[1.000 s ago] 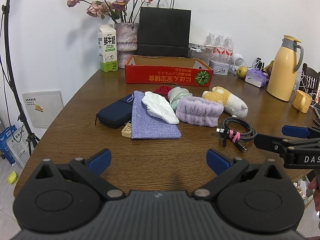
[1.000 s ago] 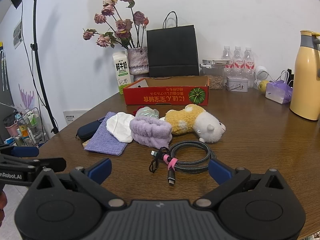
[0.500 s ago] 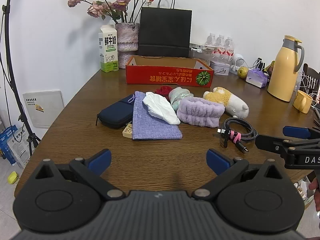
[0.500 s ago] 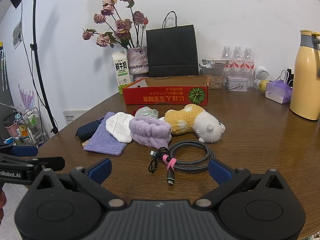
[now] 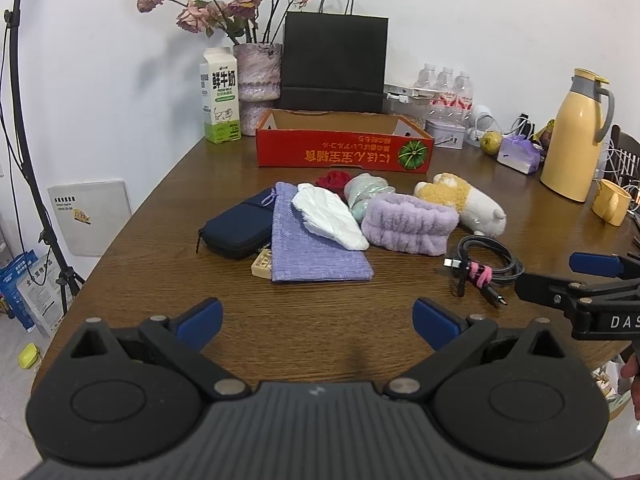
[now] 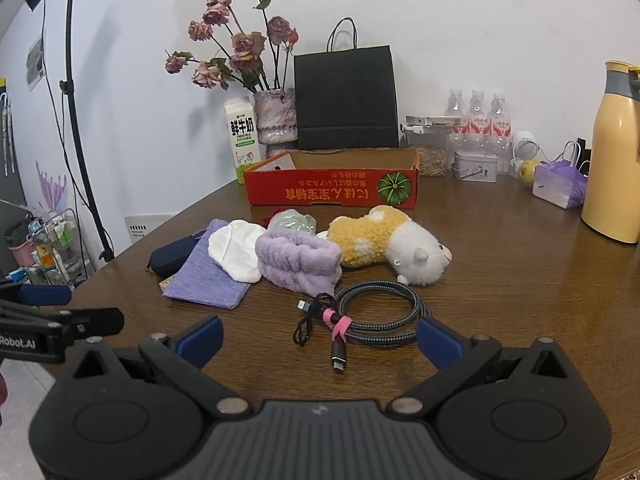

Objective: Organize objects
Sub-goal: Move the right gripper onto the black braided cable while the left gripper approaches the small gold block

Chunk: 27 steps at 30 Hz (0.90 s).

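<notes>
Left gripper wide open, nothing between blue pads, hovering over near edge of round brown wooden table; right gripper equally wide, empty, low over table w/ coiled black braided cable with pink tie just ahead between its fingers, not touched. Vs 1 s ago: barely any change; left view shifted a touch fwd/down so objs sit slightly lower in frame, right view a hair closer to cable; all objs unmoved. Cluster mid-table: navy zip pouch at left, touching lilac woven drawstring bag; small beige block peeking out at bag's near-left corner; white crumpled cloth lying on bag; fluffy purple headband beside cloth; pale green bundle and red fabric item behind; yellow-and-white plush sheep on its side at right, touching headband. Open red cardboard box w/ pumpkin print farther back, apart from cluster; contents not visible. Right gripper's tip also seen at right edge of left view, near cable.
</notes>
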Each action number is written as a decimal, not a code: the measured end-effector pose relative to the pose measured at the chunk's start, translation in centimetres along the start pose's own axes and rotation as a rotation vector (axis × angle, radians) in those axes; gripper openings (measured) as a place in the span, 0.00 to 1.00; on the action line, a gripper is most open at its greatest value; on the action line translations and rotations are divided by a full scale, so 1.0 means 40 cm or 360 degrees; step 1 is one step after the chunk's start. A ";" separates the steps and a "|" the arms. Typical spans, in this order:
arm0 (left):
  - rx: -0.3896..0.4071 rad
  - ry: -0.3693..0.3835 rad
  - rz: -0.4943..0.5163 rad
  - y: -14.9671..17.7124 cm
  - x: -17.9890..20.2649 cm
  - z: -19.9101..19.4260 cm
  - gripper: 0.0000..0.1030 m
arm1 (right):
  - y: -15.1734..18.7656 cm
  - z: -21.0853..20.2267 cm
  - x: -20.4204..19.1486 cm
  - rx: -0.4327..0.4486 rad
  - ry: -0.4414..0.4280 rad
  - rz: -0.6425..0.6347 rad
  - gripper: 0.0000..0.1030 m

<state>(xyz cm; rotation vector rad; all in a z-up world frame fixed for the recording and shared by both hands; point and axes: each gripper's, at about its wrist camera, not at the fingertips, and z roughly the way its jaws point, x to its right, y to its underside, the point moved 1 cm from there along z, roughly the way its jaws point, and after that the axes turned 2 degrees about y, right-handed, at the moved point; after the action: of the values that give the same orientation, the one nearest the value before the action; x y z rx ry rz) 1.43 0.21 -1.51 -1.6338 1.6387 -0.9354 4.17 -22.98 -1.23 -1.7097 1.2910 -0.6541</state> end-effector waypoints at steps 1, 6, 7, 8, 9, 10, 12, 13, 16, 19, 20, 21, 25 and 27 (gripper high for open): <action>-0.0004 -0.0003 -0.0001 0.000 -0.002 0.004 1.00 | 0.000 0.005 0.002 -0.0005 0.0002 0.0000 1.00; -0.0027 -0.0011 -0.0005 -0.002 -0.016 0.028 1.00 | 0.004 0.039 0.013 -0.0042 0.0017 -0.0003 1.00; -0.0033 -0.0017 -0.0007 -0.003 -0.020 0.035 1.00 | 0.005 0.045 0.016 -0.0049 0.0020 -0.0004 1.00; -0.0038 -0.0019 -0.0010 -0.004 -0.023 0.041 1.00 | 0.005 0.053 0.018 -0.0056 0.0024 -0.0006 1.00; -0.0045 -0.0021 -0.0015 -0.005 -0.027 0.048 1.00 | 0.005 0.061 0.021 -0.0063 0.0028 -0.0008 1.00; -0.0053 -0.0025 -0.0019 -0.006 -0.030 0.055 1.00 | 0.004 0.069 0.024 -0.0069 0.0032 -0.0011 1.00; -0.0067 -0.0033 -0.0026 -0.007 -0.037 0.068 1.00 | 0.001 0.086 0.030 -0.0081 0.0040 -0.0016 1.00; -0.0074 -0.0036 -0.0028 -0.007 -0.039 0.076 1.00 | 0.000 0.093 0.034 -0.0087 0.0043 -0.0018 1.00; -0.0094 -0.0042 -0.0036 -0.011 -0.046 0.100 1.00 | -0.004 0.119 0.045 -0.0114 0.0054 -0.0030 1.00; -0.0108 -0.0054 -0.0040 -0.015 -0.051 0.124 1.00 | -0.006 0.147 0.056 -0.0143 0.0058 -0.0051 1.00; -0.0114 -0.0059 -0.0041 -0.017 -0.053 0.133 1.00 | -0.008 0.156 0.059 -0.0152 0.0058 -0.0060 1.00; -0.0120 -0.0067 -0.0044 -0.018 -0.055 0.142 1.00 | -0.009 0.163 0.061 -0.0160 0.0057 -0.0068 1.00; -0.0139 -0.0092 -0.0055 -0.028 -0.070 0.174 1.00 | -0.015 0.201 0.072 -0.0208 0.0040 -0.0099 1.00; -0.0147 -0.0118 -0.0056 -0.032 -0.082 0.186 1.00 | -0.019 0.218 0.078 -0.0232 0.0030 -0.0111 1.00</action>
<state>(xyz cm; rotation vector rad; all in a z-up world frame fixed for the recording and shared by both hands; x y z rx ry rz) 8.44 3.13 -4.66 -1.7430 1.6289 -0.8170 12.63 -23.02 -5.05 -1.8780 1.3242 -0.6310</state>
